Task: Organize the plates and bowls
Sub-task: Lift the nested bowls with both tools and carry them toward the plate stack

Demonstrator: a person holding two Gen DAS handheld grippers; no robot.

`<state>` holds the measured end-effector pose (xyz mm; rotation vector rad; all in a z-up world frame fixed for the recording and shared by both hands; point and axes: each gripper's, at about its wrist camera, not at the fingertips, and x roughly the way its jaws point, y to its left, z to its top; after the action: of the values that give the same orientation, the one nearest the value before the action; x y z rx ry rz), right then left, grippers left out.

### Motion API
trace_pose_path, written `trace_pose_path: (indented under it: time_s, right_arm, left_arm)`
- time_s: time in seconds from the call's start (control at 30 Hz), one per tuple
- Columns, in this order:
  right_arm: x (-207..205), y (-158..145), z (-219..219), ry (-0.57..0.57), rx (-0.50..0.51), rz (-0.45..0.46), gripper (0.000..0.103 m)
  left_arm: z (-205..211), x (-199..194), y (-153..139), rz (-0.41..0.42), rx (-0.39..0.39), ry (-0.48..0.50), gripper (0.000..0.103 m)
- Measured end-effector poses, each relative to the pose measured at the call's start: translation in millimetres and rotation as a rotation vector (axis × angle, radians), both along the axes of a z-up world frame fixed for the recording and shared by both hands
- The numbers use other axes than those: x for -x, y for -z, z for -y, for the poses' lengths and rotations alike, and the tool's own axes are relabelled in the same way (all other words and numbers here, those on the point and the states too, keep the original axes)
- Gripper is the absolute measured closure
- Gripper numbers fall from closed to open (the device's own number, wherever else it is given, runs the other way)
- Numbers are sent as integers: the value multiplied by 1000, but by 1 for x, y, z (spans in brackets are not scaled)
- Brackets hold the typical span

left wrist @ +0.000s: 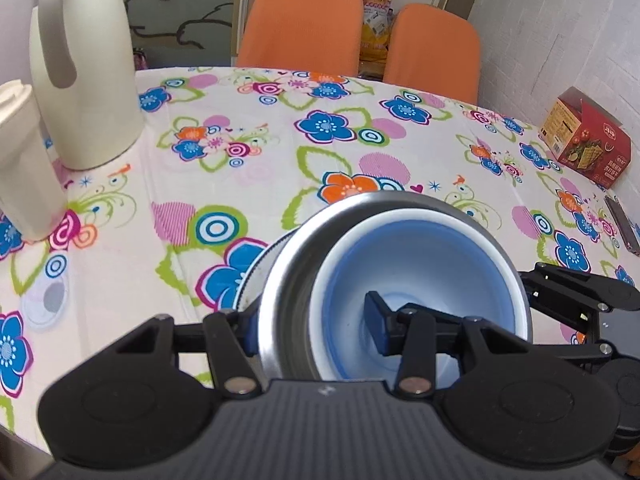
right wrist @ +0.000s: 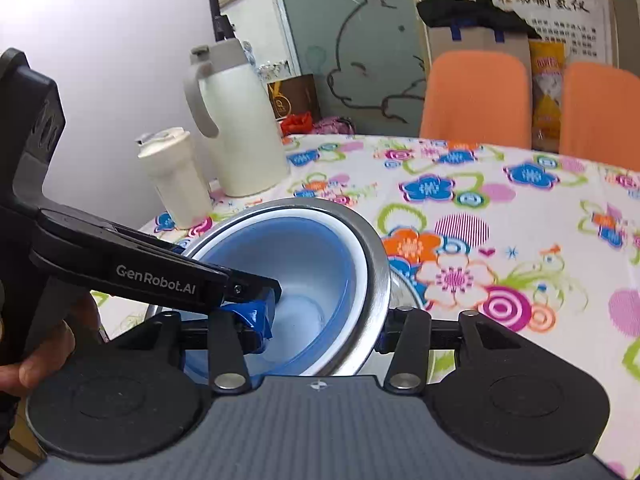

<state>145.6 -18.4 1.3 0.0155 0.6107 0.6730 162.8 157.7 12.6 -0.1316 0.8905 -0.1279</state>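
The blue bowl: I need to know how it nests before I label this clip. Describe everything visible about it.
The blue bowl is round and deep, looks like plastic, with a pale blue inside and a thick white rim. It sits upright, nested inside a steel bowl whose brushed rim rings it. The left gripper straddles both bowls' near wall, one blue-padded finger inside. In the right wrist view, the right gripper straddles the other side the same way. The stack stands on the floral tablecloth.

Left gripper (left wrist: pixel 314 334) and right gripper (right wrist: pixel 320 334) each clamped shut.
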Motion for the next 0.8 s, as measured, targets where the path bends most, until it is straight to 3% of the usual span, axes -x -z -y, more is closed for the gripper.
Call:
trace_pose_path:
  time_s: [0.3, 0.53, 0.67, 0.8]
  right_arm:
    - [-11, 22, -3, 31, -17, -52, 71]
    - [-18, 33, -3, 33, -25, -83, 68]
    - [-21, 37, 0, 37, -45, -104, 67]
    - [-23, 37, 6, 40, -74, -111, 68]
  left_arm:
    - [-4, -15, 19, -46, 9, 9, 58]
    - [-3, -18, 21, -31, 19, 22, 58]
    - [-5, -17, 21, -15, 40, 29, 47]
    - [-8, -15, 20, -2, 58, 27, 42]
